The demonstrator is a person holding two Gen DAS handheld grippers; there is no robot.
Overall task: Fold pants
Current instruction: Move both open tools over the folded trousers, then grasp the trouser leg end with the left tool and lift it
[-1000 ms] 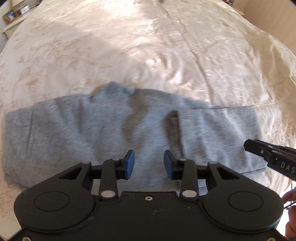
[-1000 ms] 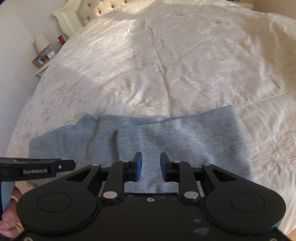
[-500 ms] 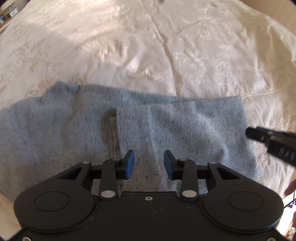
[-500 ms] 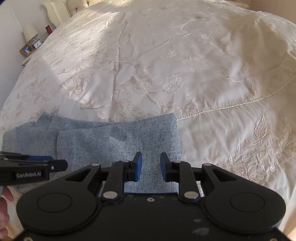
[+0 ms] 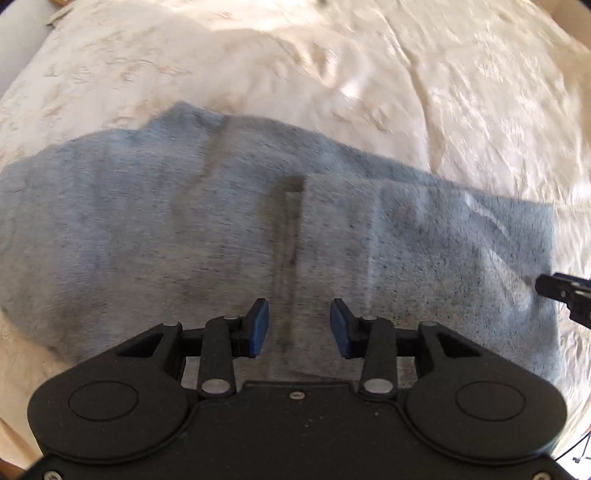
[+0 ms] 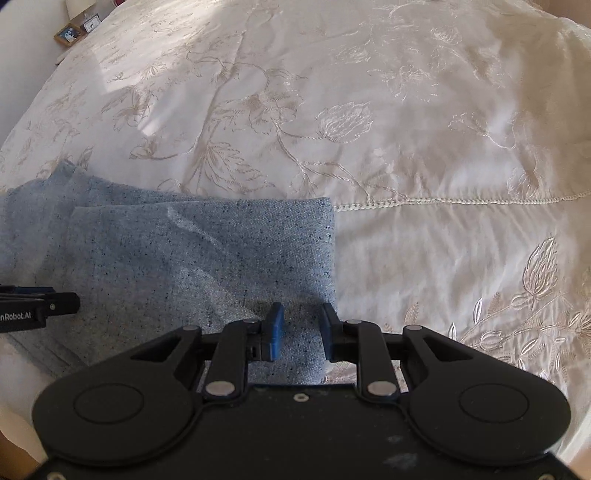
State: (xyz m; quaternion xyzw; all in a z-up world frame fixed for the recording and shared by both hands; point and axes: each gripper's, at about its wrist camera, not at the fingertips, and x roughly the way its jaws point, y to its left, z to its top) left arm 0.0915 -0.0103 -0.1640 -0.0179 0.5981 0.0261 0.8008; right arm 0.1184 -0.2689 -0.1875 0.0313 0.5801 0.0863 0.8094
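Pants: grey, part-folded on bed; final folds left. Left claw, right claw: both spread, empty, left's jaws just widened

The left wrist view is smeared by motion blur, so the embroidery of the bedspread cannot be made out there. The grey pants run off that picture's left edge, and their near hem is hidden behind the left tongs. The right tongs show only as a black tip cut by the right edge. In the right wrist view the framed picture at the bed's far left corner is too small to read.
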